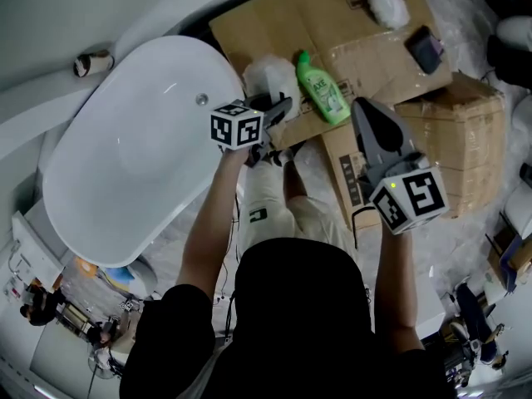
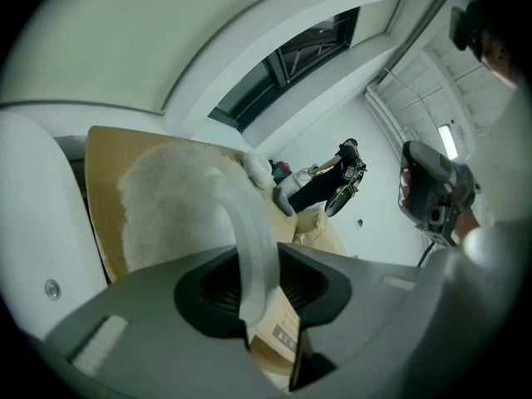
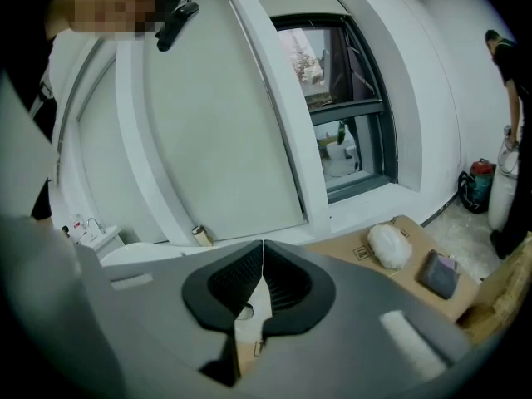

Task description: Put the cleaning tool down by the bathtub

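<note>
The cleaning tool (image 1: 270,75) is a fluffy white pad on a curved, pale plastic handle. It hangs over the cardboard just right of the white bathtub (image 1: 125,156). My left gripper (image 1: 277,108) is shut on the handle, and in the left gripper view the handle strip (image 2: 249,239) runs up between the jaws to the pad (image 2: 170,210). The tub's rim (image 2: 33,223) shows at that view's left edge. My right gripper (image 1: 366,111) is to the right, above the cardboard, with its jaws (image 3: 259,252) closed tip to tip on nothing.
Flattened cardboard (image 1: 332,15) covers the floor beside the tub. On it lie a green bottle (image 1: 322,90), a second white fluffy pad (image 1: 386,2) and a dark pouch (image 1: 424,48). A cardboard box (image 1: 461,140) stands at the right. A person stands far off (image 2: 332,181).
</note>
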